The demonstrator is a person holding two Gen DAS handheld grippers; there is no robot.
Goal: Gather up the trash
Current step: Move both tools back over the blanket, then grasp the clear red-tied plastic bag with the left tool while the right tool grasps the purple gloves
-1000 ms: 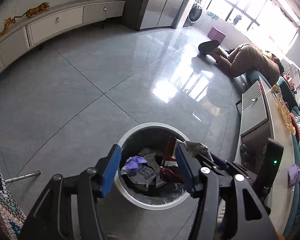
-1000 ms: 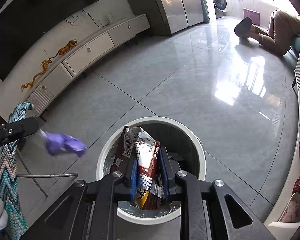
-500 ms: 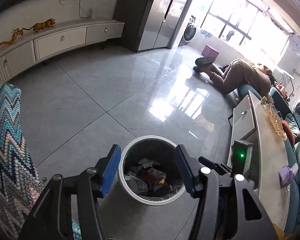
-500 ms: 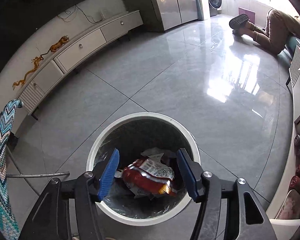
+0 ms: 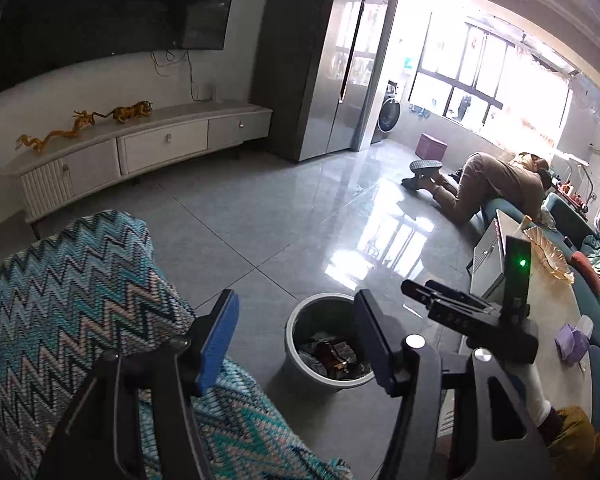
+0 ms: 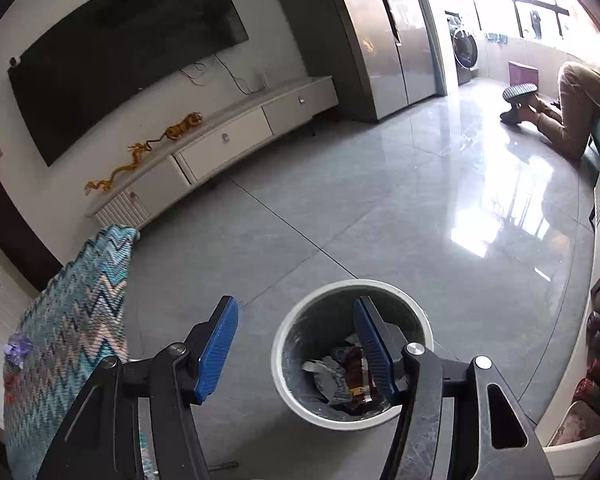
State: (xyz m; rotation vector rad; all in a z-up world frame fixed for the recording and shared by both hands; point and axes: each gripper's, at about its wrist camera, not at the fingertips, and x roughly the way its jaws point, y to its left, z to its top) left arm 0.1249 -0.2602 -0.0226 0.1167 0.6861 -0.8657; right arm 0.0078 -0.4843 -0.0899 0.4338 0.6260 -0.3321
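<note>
A round white-rimmed trash bin [image 5: 296, 326] [image 6: 380, 286] stands on the grey tile floor, holding wrappers and a red snack bag [image 6: 358, 372]. My left gripper [image 5: 296, 340] is open and empty, raised above and behind the bin. My right gripper [image 6: 296, 344] is open and empty, above the bin's near left rim; it also shows in the left wrist view [image 5: 460, 312]. A small purple scrap [image 6: 18, 350] lies on the zigzag-patterned chair [image 6: 72, 320].
The zigzag chair [image 5: 72, 300] is close at left. A long table [image 5: 560, 320] with a purple crumpled item [image 5: 572, 340] runs along the right. A person [image 5: 492, 184] kneels by the sofa far right. A TV cabinet [image 6: 220, 148] lines the far wall.
My right gripper opened and dropped the red snack bag into the bin. Both grippers then rose and pulled back, so the bin looks smaller and the chair fills the left.
</note>
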